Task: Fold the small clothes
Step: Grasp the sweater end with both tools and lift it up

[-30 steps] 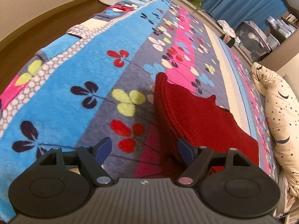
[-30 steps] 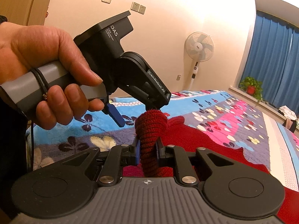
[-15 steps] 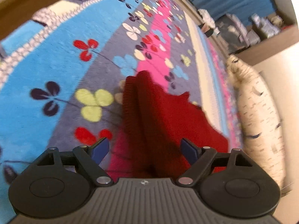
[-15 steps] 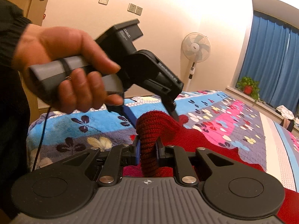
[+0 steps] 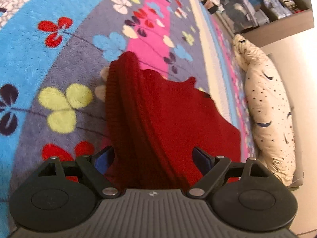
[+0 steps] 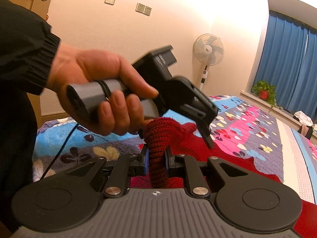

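A dark red knitted garment (image 5: 168,109) lies on a flowered blanket (image 5: 59,59) on the bed. My left gripper (image 5: 153,157) is open, its blue-padded fingers apart on either side of a raised fold of the garment. My right gripper (image 6: 156,159) is shut on a bunched ridge of the red garment (image 6: 158,138) and holds it lifted above the blanket (image 6: 247,130). In the right wrist view the left gripper (image 6: 174,127), held by a hand, hovers just above and behind that ridge, fingers pointing down.
A cream star-print pillow (image 5: 269,109) lies along the right edge of the bed. Shelves with boxes (image 5: 257,10) stand beyond it. A standing fan (image 6: 208,53), blue curtains (image 6: 287,63) and a potted plant (image 6: 264,91) are at the far wall.
My left gripper has moved right and tilted down over the raised fold, which now sits between its open fingers. My right gripper keeps its hold on the ridge.
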`<state>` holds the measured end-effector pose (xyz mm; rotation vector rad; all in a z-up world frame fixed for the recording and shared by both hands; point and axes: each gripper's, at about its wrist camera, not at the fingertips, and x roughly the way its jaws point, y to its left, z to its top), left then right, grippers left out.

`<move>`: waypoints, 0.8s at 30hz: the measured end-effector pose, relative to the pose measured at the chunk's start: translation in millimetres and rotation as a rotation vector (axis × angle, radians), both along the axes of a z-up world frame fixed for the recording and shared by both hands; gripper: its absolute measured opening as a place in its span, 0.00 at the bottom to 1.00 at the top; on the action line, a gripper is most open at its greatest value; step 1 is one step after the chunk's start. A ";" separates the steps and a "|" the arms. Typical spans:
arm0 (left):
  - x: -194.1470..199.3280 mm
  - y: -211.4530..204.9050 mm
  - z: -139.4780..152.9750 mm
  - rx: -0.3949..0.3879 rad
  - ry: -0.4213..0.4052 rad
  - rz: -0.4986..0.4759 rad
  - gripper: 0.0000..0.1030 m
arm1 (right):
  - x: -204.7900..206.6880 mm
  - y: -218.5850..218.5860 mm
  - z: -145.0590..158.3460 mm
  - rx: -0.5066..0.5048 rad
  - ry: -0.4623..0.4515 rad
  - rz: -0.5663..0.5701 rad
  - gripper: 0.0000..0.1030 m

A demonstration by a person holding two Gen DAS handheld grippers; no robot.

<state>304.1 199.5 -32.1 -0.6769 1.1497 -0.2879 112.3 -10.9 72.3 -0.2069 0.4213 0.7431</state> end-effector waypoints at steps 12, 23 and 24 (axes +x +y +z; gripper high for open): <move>17.3 -12.5 -23.5 0.022 0.024 -0.047 0.53 | -0.1 6.3 2.4 -0.010 0.017 0.004 0.15; -14.4 25.8 49.7 -0.035 -0.240 -0.012 0.33 | -7.6 35.8 39.7 0.017 -0.026 0.008 0.15; -22.0 37.8 59.4 -0.046 -0.265 0.014 0.33 | -8.3 38.5 48.6 0.043 -0.031 0.012 0.15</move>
